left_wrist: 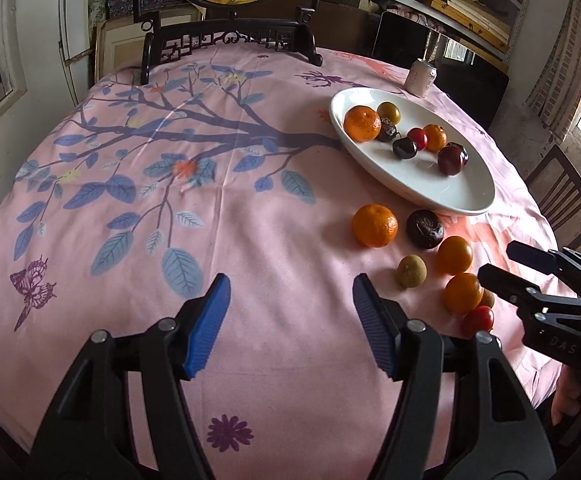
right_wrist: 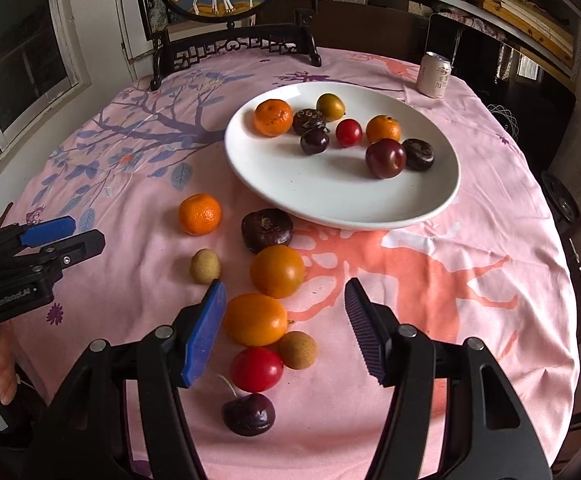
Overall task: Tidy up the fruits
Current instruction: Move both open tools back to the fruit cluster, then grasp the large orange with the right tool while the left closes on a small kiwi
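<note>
A white plate (right_wrist: 330, 200) on the pink tablecloth holds several fruits: mandarins, dark plums, a red one and a green one. In front of it, loose on the cloth, lie a mandarin (right_wrist: 199, 214), a dark brown fruit (right_wrist: 266, 229), two orange fruits (right_wrist: 277, 271) (right_wrist: 255, 319), two longans (right_wrist: 205, 266) (right_wrist: 297, 350), a red fruit (right_wrist: 256, 369) and a dark cherry (right_wrist: 249, 414). My right gripper (right_wrist: 285, 286) hovers open over this row, its pads pressing on nothing. Left of the row, my left gripper (left_wrist: 290, 284) stands open and empty over bare cloth.
A drink can (right_wrist: 434, 76) stands behind the plate at the back right. A dark carved stand with a round picture (right_wrist: 230, 44) sits at the table's far edge. A wooden chair (left_wrist: 566, 196) is beside the table on the right.
</note>
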Demonstrator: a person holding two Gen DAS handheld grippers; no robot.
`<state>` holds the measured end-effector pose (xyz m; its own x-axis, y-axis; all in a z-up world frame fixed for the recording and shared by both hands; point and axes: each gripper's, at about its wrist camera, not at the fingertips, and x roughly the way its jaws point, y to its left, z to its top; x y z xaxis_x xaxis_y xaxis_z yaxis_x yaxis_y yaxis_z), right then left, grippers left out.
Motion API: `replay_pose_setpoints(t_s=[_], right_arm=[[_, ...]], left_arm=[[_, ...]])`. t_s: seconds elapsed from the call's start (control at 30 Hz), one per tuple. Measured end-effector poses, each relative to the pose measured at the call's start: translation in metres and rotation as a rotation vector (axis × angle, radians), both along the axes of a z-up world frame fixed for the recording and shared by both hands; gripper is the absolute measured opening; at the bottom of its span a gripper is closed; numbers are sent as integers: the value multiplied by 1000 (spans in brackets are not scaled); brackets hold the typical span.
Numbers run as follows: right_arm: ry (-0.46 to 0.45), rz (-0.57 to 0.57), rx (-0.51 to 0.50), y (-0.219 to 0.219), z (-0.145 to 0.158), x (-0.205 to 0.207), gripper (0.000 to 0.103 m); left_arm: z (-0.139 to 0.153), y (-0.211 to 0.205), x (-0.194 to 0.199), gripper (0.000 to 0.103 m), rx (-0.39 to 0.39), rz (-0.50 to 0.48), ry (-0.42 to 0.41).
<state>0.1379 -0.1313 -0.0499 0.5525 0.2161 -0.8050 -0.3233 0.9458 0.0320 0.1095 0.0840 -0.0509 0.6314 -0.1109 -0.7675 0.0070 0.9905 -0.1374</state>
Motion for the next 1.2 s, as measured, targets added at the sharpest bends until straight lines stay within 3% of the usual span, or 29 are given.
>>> replay_pose_setpoints(t_s=[0.3, 0.33, 0.43, 0.6, 0.77, 0.87, 1.0, 1.13, 1.2], right_arm=[[80, -17, -5, 17, -21, 28, 61], [94, -17, 10, 16, -23, 31, 51], [121, -28, 13, 15, -31, 39, 37], [86, -52, 58, -1, -18, 34, 36], [-6, -119, 81, -44, 12, 14, 36], [-12, -153, 97, -70, 13, 1, 36], [7, -166, 127, -91, 5, -16, 36], [3, -164, 154, -104, 3, -26, 36], [-3, -168, 171, -110, 4, -30, 36]], left_arm=[[4, 14, -11, 68, 2, 25, -24], [5, 15, -12, 68, 2, 25, -28], [9, 12, -12, 68, 3, 20, -35], [10, -6, -10, 68, 19, -25, -26], [3, -43, -7, 68, -17, -161, 24], [-5, -67, -3, 68, 18, -202, 53], [-17, -83, 9, 68, 91, -194, 85], [-34, -88, 28, 68, 55, -191, 161], [-36, -92, 34, 64, 74, -179, 154]])
